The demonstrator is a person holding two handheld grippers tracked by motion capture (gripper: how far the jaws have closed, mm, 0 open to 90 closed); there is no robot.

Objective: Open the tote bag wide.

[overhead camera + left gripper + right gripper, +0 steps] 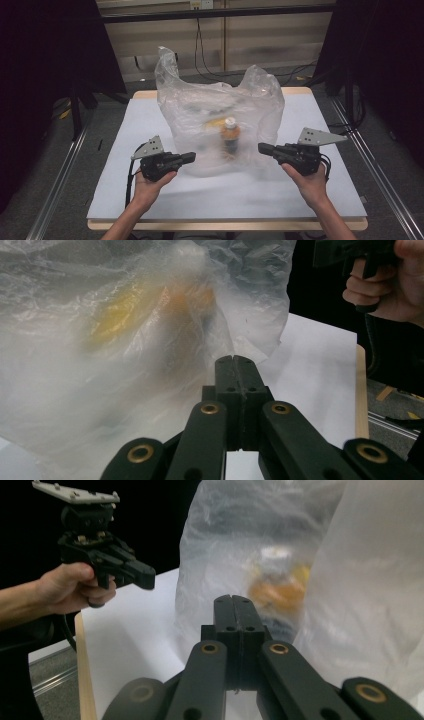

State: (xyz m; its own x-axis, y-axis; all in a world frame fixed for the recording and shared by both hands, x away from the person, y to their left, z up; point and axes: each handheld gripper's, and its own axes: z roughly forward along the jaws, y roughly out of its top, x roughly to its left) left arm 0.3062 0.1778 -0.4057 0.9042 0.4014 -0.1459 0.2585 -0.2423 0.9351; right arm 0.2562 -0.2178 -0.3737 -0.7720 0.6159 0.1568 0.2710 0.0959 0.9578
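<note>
I see a clear plastic bag [220, 120] standing puffed up in the middle of the white table [150, 200], its two handles sticking up at the top. Through the film I make out a bottle [230, 136] with a white cap, upright near the front of the bag, and something yellow [212, 123] just behind it, too blurred to name.

My left gripper [189, 158] hangs at the bag's left side, level, tip pointing right toward the film. Its jaws are pressed flat together with nothing between them; the left gripper view shows the closed tip [235, 362] just short of the bag [125, 340], and I cannot tell whether it touches the plastic.

My right gripper [264, 148] mirrors it on the bag's right side, tip pointing left, jaws also closed tight and empty. In the right gripper view the closed tip [235, 602] faces the bag [300, 570], with the bottle's orange shape [277, 590] blurred behind the film, and the left gripper [145, 577] in its hand [75, 587] farther off.
</note>
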